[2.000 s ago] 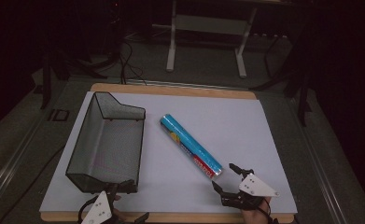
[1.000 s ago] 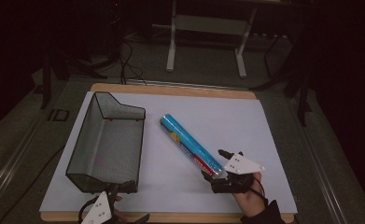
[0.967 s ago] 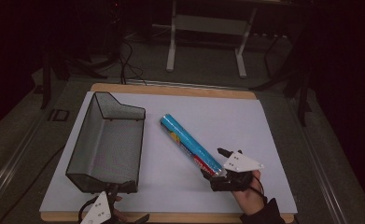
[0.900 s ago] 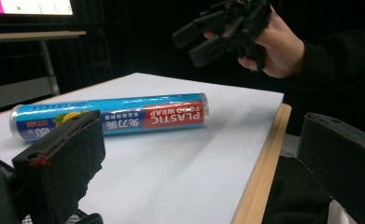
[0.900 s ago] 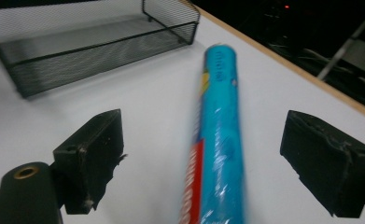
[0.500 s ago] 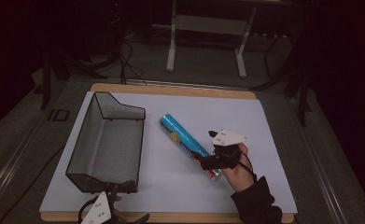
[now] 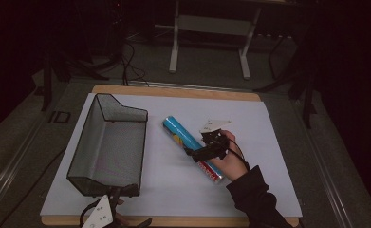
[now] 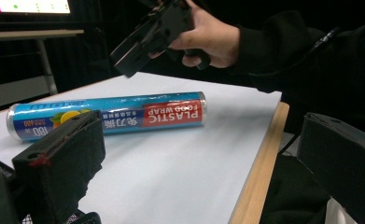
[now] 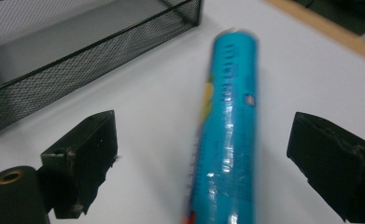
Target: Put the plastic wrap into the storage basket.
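- Blue roll (image 7: 192,150) of plastic wrap lies diagonally on the white mat (image 7: 268,142), beside the mesh tray (image 7: 108,145).
- Right gripper (image 7: 203,153) hangs over it, jaws spread either side, not touching.
- Left gripper (image 7: 108,213) sits spread at the mat's near edge.

blue and red plastic wrap roll (image 7: 191,149), black mesh basket (image 7: 108,142), white table sheet (image 7: 264,142)

room: dark | floor (image 7: 207,80): grey | table frame (image 7: 210,23): white legs, behind | cables (image 7: 131,66): on floor
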A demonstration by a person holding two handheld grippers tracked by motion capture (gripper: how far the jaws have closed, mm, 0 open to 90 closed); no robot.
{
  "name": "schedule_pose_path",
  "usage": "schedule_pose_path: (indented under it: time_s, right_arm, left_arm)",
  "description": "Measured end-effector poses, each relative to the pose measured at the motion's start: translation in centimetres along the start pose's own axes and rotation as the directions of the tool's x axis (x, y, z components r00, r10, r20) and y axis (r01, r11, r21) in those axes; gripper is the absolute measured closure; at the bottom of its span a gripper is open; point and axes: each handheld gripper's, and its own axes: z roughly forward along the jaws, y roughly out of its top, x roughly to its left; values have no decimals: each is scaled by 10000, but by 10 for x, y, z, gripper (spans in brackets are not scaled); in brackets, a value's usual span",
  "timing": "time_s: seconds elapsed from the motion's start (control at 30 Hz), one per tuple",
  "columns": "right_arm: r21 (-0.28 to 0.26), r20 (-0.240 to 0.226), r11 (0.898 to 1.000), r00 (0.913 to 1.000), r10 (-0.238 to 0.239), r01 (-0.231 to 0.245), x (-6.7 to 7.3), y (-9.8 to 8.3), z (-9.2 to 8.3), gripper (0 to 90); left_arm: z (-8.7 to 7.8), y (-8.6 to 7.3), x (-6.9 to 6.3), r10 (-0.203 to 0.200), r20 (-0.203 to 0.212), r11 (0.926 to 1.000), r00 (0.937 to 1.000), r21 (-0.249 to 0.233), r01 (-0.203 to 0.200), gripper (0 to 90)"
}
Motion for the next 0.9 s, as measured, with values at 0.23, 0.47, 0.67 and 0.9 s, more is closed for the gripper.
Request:
schedule_pose_path:
  time_s: [0.23, 0.47, 0.67, 0.9]
  right_arm:
    - [1133, -689, 9935, 9976, -6, 84, -1, 9, 24, 90]
    - [1971, -563, 9804, 9983, 114, -1, -10, 15, 48, 91]
    - [2932, -447, 9560, 9988, 204, -64, -16, 14, 68, 92]
    - [4464, -373, 8944, 9981, 487, -269, -26, 16, 89, 117]
  left_arm:
    - [0, 0, 0, 20, 33, 10000, 10000, 31, -20, 12]
    - [-1, 0, 0, 57, 9, 10000, 10000, -3, -57, 12]
    - [-1, 0, -1, 83, 12, 10000, 10000, 25, -83, 12]
    - [-1, 0, -1, 87, 71, 10000, 9999, 39, -87, 12]
